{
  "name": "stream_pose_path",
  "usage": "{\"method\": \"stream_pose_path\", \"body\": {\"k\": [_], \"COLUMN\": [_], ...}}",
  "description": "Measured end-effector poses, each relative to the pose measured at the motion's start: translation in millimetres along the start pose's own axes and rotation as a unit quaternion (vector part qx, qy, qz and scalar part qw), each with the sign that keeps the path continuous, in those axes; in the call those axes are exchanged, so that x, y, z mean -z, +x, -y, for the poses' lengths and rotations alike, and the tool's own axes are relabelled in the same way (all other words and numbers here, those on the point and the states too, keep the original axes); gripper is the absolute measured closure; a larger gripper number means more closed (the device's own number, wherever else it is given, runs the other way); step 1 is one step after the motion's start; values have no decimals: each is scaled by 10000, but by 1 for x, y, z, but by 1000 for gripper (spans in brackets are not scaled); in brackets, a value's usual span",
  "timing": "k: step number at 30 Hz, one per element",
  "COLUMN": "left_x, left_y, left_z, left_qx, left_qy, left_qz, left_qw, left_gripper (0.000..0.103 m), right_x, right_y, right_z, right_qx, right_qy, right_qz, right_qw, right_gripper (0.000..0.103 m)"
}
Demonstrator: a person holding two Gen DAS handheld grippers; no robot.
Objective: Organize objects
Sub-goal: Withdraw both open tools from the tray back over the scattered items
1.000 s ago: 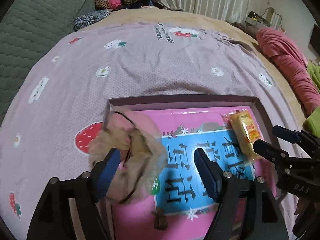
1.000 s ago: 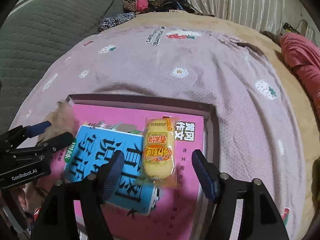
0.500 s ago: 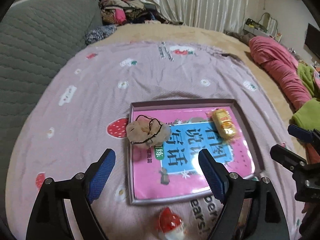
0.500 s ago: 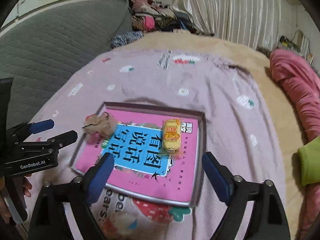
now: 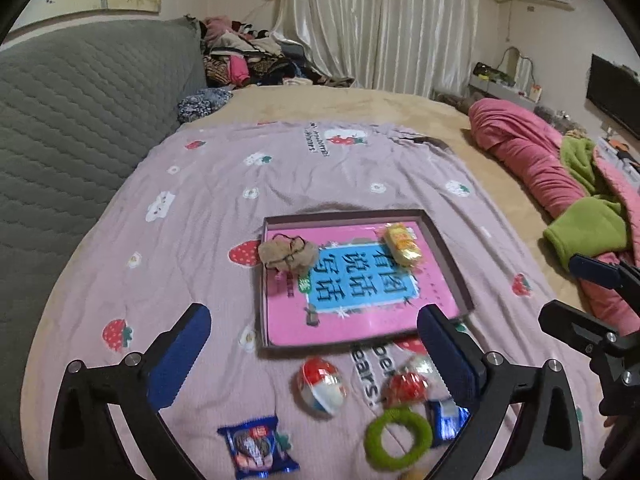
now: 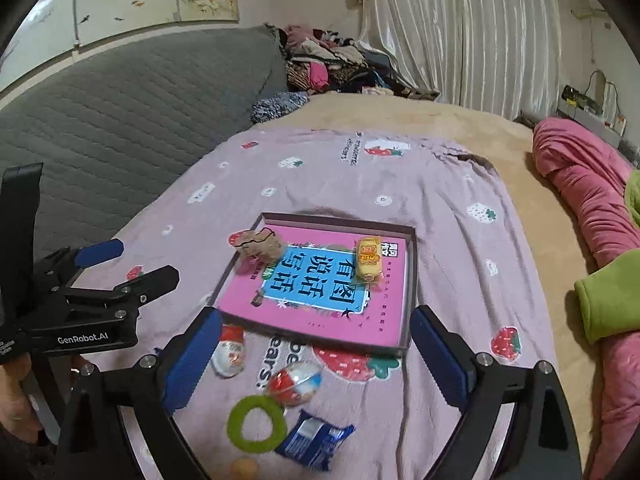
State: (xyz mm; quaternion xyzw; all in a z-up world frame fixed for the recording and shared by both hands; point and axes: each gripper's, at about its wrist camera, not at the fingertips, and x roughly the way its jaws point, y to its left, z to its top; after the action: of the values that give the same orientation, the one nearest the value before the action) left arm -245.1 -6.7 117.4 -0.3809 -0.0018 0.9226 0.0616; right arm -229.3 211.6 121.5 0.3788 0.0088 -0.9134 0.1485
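A shallow box tray (image 5: 444, 240) (image 6: 412, 264) with a pink and blue book in it lies on the lilac bed cover. A beige scrunchie (image 5: 288, 254) (image 6: 260, 245) sits at its far left corner, a yellow snack pack (image 5: 402, 244) (image 6: 369, 260) at its far right. In front of the tray lie two red and white eggs (image 5: 322, 382) (image 6: 296, 376), a green ring (image 5: 398, 442) (image 6: 256, 424) and blue wrapped snacks (image 5: 256, 448) (image 6: 316, 442). My left gripper (image 5: 314, 356) and right gripper (image 6: 316, 354) are both open and empty, held above these loose items.
A grey quilted headboard (image 5: 72, 120) runs along the left. Pink and green bedding (image 5: 560, 184) lies piled at the right. Clothes (image 6: 320, 64) are heaped at the far end by the curtains.
Both grippers have pulled back and up from the tray, leaving the scrunchie and yellow snack in it. The loose items in front of the tray have come into view.
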Motion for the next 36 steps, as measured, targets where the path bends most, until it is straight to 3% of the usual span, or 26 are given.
{"method": "stream_pose_path", "body": {"k": [17, 36], "left_x": [61, 124], "left_y": [-61, -67], "left_z": [-6, 9], "left_qx": [-299, -285], "left_qy": [230, 326], "left_qz": [97, -159], "left_qw": [9992, 9989], "left_gripper": [0, 0], "right_x": [46, 105], "right_y": [-59, -69], "right_z": [-31, -48], "right_qx": [-60, -9], "right_qy": [-210, -527], "right_qz": [118, -118], "right_qw": [9997, 9985], "right_gripper": [6, 6]}}
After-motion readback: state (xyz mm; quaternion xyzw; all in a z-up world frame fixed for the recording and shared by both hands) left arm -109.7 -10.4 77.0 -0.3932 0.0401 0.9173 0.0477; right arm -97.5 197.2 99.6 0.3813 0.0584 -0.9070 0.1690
